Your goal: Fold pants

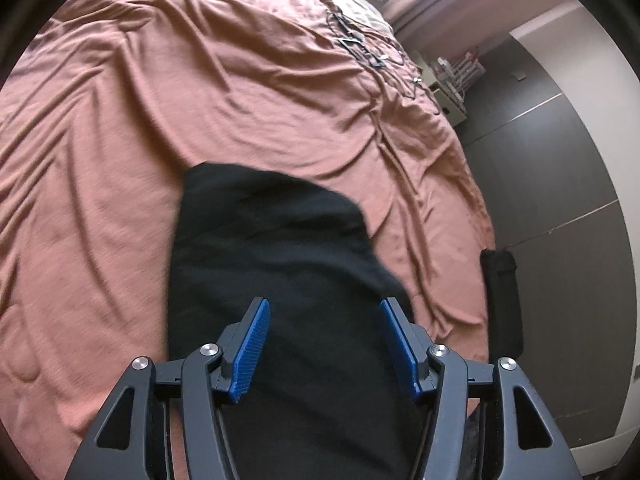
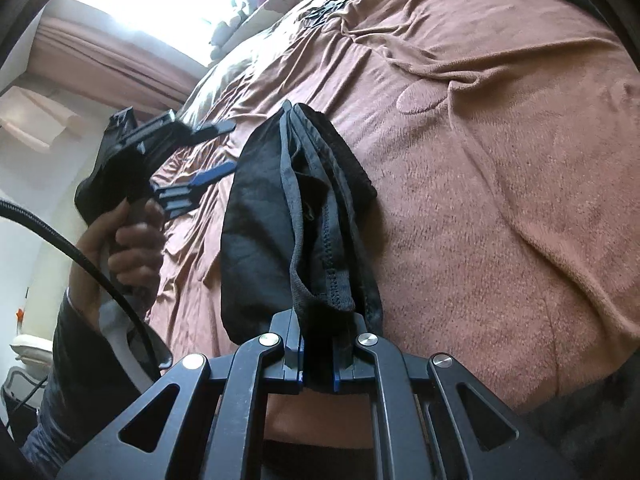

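The black pants (image 1: 276, 264) lie on the rust-brown bedspread (image 1: 160, 120) and run under my left gripper (image 1: 324, 320), which is open with its blue pads (image 1: 250, 350) spread above the cloth. In the right wrist view my right gripper (image 2: 319, 354) is shut on a bunched edge of the black pants (image 2: 296, 208), which hang forward from its jaws over the bedspread (image 2: 500, 180). The left gripper (image 2: 218, 148) shows there too, held by a hand at the left, open and apart from the pants.
The bed's edge drops to a dark tiled floor (image 1: 560, 184) at the right. A black object (image 1: 502, 300) stands by the bed's side. Cables and small items (image 1: 360, 40) lie far up the bed. A black cable (image 2: 80, 256) trails from the left gripper.
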Motion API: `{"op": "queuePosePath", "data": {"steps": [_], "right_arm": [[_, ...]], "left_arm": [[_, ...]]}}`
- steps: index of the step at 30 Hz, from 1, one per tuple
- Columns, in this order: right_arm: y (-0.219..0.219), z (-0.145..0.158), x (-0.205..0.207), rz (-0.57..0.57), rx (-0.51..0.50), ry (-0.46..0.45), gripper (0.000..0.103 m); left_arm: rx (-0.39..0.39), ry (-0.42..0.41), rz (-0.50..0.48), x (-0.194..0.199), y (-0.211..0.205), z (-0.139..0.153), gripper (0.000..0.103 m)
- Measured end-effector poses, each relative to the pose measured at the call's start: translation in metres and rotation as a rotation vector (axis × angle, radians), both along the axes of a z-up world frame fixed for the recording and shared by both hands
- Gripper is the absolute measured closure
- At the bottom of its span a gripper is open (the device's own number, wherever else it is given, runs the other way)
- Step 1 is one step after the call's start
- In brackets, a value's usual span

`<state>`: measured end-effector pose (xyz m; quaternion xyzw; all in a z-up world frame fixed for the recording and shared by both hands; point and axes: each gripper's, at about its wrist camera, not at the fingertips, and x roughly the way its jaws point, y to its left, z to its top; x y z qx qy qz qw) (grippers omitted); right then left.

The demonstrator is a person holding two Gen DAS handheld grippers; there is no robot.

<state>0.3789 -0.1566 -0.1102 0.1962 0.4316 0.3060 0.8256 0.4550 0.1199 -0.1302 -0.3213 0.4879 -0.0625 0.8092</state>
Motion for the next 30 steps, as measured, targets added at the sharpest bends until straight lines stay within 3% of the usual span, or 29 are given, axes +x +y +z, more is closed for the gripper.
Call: {"op": "queuePosePath", "data": {"steps": [6,10,12,14,15,26,30], "right_arm": [[-0.001,-0.003,-0.007,0.013,-0.005,0.034,0.097],[-0.006,-0.002,-0.009,-0.006,-0.036,0.054,0.09],[-0.01,0.002,-0.011,-0.012,-0.052,0.05,0.069],[-0.015,0.01,-0.013,-0.026,-0.054,0.022,0.054],[-0.017,0.015,-0.014,-0.027,-0.058,0.002,0.052],[0.004,0.042,0.012,0.049,-0.138,-0.111,0.052],[0.023,0.041,0.029,0.094,-0.173,-0.14,0.062]], "left_arm": [[0.023,0.031,-0.014,-0.034,0.012,-0.009,0.044],[0.014,0.058,-0.029,-0.052,0.013,-0.018,0.044],[0.009,0.065,-0.043,-0.06,0.011,-0.02,0.044],[0.0,0.072,-0.055,-0.067,0.009,-0.023,0.044],[-0.005,0.076,-0.058,-0.069,0.008,-0.025,0.044],[-0.059,0.114,-0.038,-0.091,0.009,-0.037,0.044],[-0.084,0.131,-0.024,-0.099,0.011,-0.045,0.044]]}}
